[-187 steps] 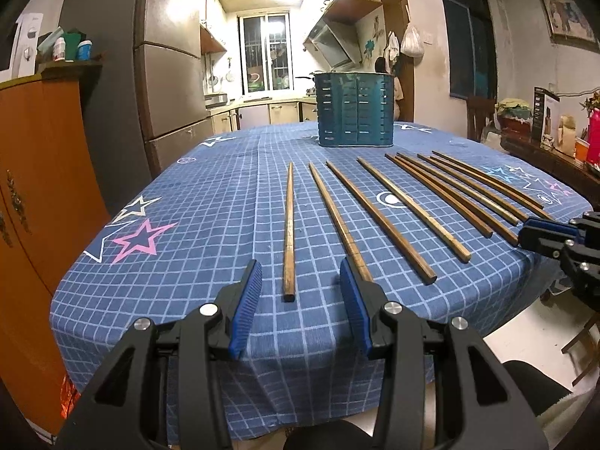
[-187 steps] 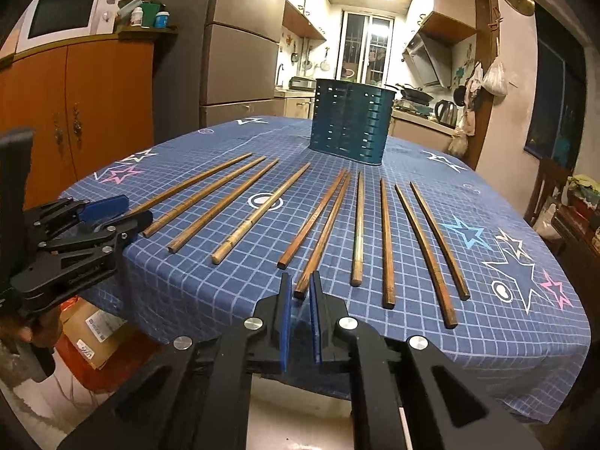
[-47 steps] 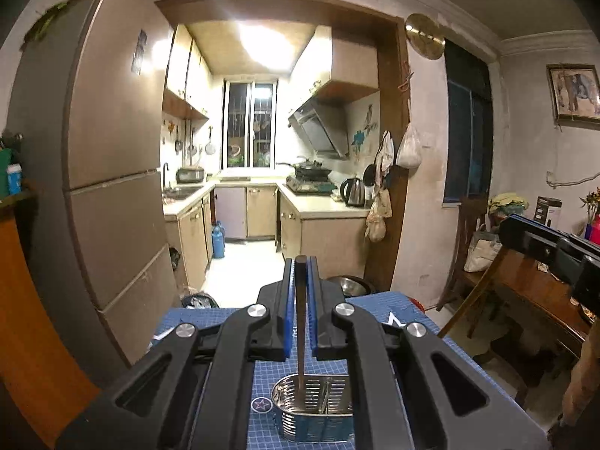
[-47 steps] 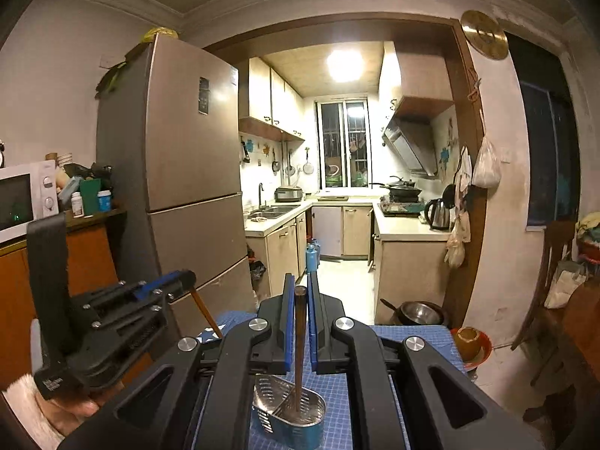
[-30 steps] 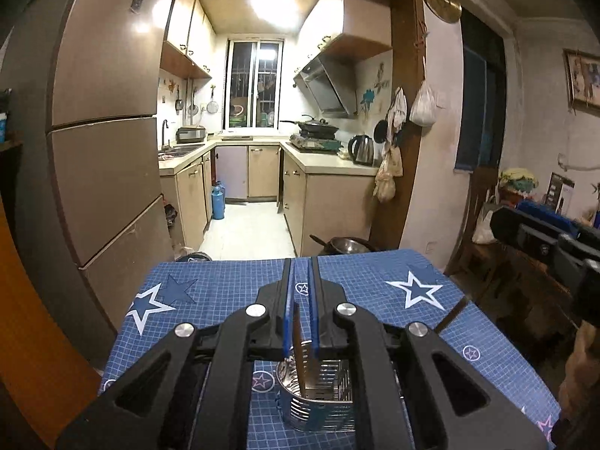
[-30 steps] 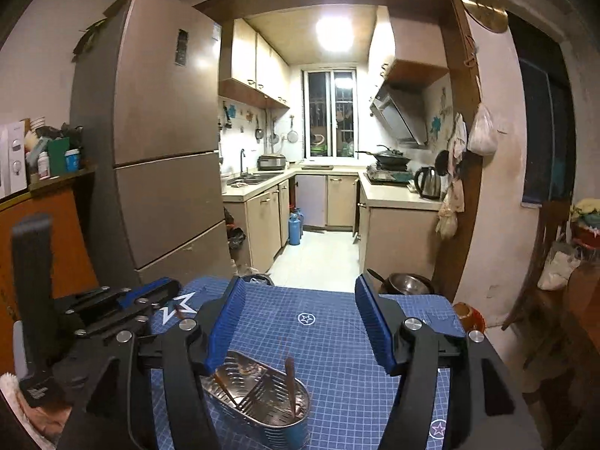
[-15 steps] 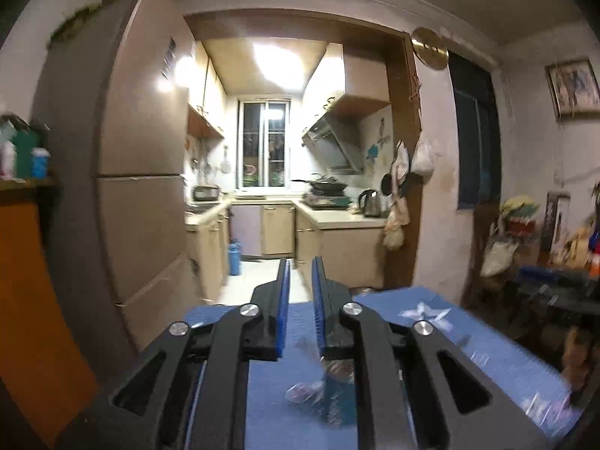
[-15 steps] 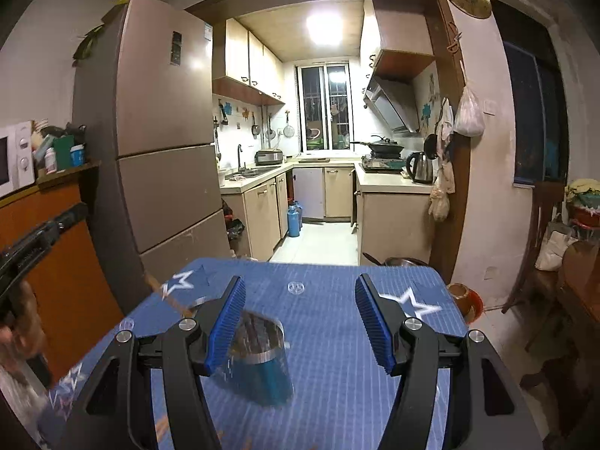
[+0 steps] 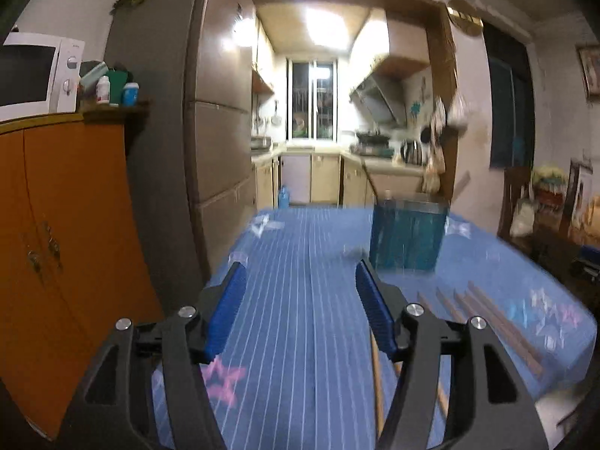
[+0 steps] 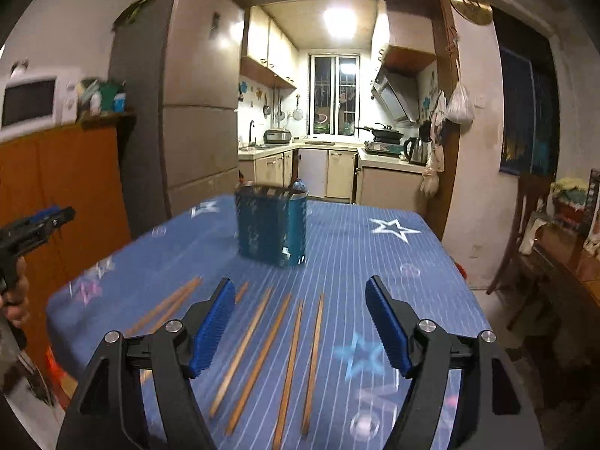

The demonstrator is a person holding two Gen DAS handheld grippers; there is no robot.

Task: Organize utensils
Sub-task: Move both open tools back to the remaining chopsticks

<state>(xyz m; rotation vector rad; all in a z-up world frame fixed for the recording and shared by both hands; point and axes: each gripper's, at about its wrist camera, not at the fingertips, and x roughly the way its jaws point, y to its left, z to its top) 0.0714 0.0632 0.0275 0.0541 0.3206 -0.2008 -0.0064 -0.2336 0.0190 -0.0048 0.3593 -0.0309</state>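
Both grippers are pulled back from the teal holder since a second ago, when they were hanging right over it; now the holder is seen from the side and the chopsticks left on the bench are back in view.

Going left to right: the left gripper (image 9: 300,307) is spread and its jaws are opening, with nothing between them, just blue checked cloth (image 9: 292,262). It's also caught at the far left edge of the right wrist view, gripped in a hand (image 10: 15,300). Everything is motion-blurred, so small details can't be trusted.

Next comes the row of chopsticks (image 10: 258,341), lying flat on the bench (image 10: 412,262) with their long axes running away from the cameras toward the holder (image 10: 272,223), which is standing upright further back, well apart from both grippers. Roughly eight sticks are counted, but blur makes that shaky.

The right gripper (image 10: 300,322) is also spread and opening, nothing pinched. Several sticks are lined up directly below and ahead of its fingers, so it looks to be the better placed of the two. For the left gripper the nearest stick (image 9: 377,375) is found under and just outside its right-hand finger (image 9: 375,315), so a sideways shift would probably be needed first.
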